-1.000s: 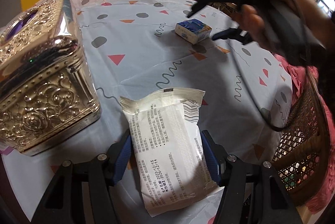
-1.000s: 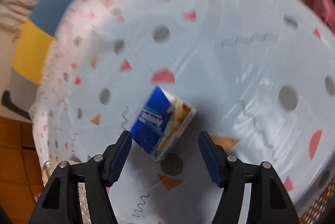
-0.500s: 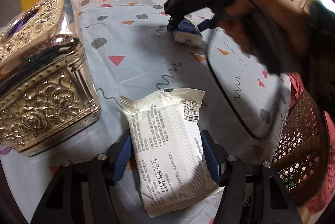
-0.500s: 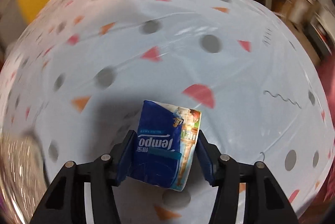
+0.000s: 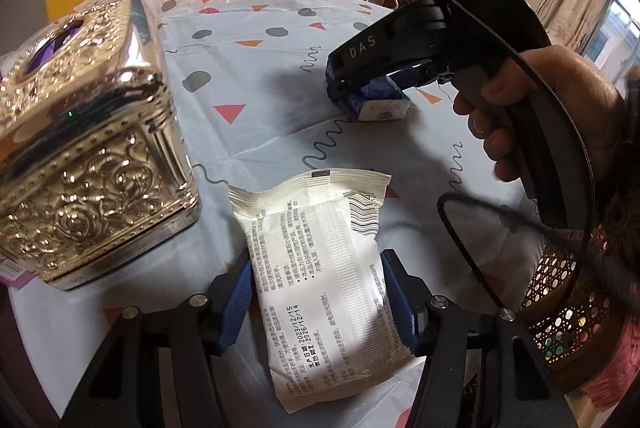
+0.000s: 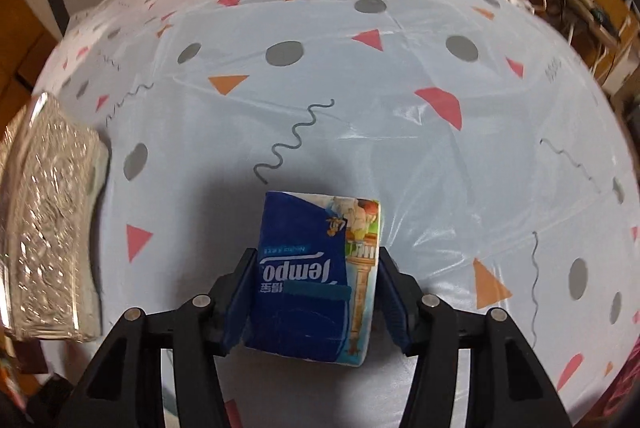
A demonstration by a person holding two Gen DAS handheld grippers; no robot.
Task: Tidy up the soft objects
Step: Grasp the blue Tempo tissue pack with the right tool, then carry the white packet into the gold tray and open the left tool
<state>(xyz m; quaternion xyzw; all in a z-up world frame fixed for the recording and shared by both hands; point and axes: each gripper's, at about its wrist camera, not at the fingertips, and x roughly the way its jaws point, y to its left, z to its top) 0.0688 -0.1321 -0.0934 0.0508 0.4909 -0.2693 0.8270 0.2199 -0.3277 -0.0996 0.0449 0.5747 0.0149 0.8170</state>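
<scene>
Right tool (image 6: pixel 313 302) pinches the tissue pack (image 6: pixel 316 276) at six o'clock for lifting — left tool (image 5: pixel 316 302) is closing on the wipes packet (image 5: pixel 320 268).

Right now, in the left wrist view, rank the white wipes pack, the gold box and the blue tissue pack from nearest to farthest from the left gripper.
1. White wipes pack: between the left gripper fingers.
2. Gold box: left, beside it.
3. Blue tissue pack: far, upper right.

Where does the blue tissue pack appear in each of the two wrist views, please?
Left wrist view: the blue tissue pack lies upper right of centre, under the right gripper.
Right wrist view: the pack sits bottom centre, between the blue pads.
Shared landmark: the golden box, at the left in both.
</scene>
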